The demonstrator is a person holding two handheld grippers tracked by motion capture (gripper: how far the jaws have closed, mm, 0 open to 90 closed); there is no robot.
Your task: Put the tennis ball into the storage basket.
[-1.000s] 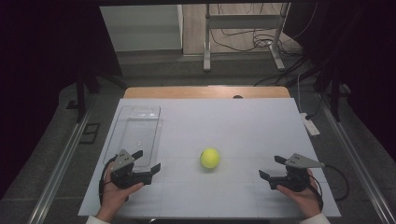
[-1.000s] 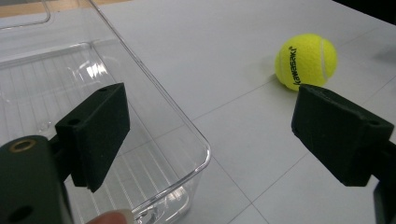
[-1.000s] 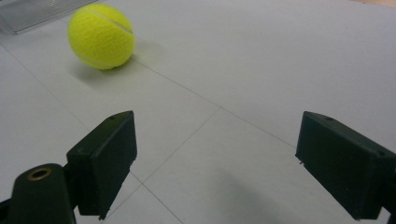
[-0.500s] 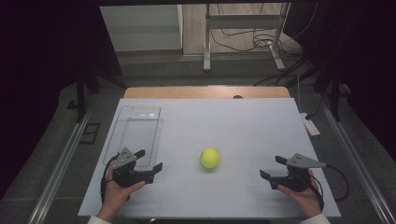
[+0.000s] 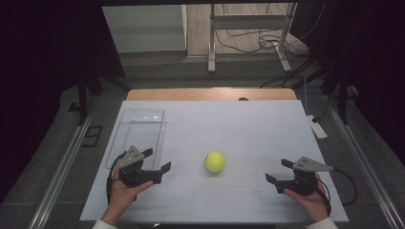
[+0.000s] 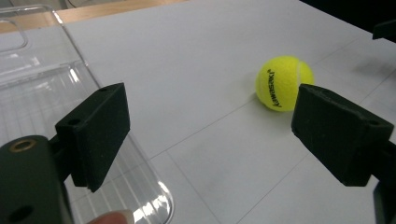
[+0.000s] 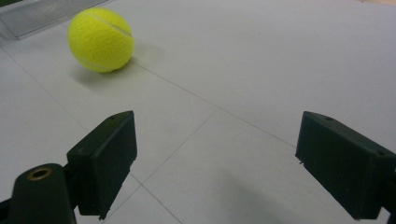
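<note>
From my remote seat, L to R: clear tray (image 5: pixel 138 129) far L, my left gripper (image 5: pixel 157 162) jaws apart w/ nothing between, tennis ball (image 5: pixel 215 161) mid-table betw. grippers, right gripper (image 5: pixel 279 171) jaws apart, holding nothing.

Clear tray (image 6: pixel 42 88): cut off by the left gripper view's left edge.
Tennis ball (image 6: pixel 280 83): right side hidden behind a jaw; lettering unreadable.

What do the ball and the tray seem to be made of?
Ball: looks like yellow felt, matte and fuzzy, with a pale curved seam and black print, probably over rubber. Tray: clear hard plastic, glossy; the table shows through it and its rim catches highlights.
</note>
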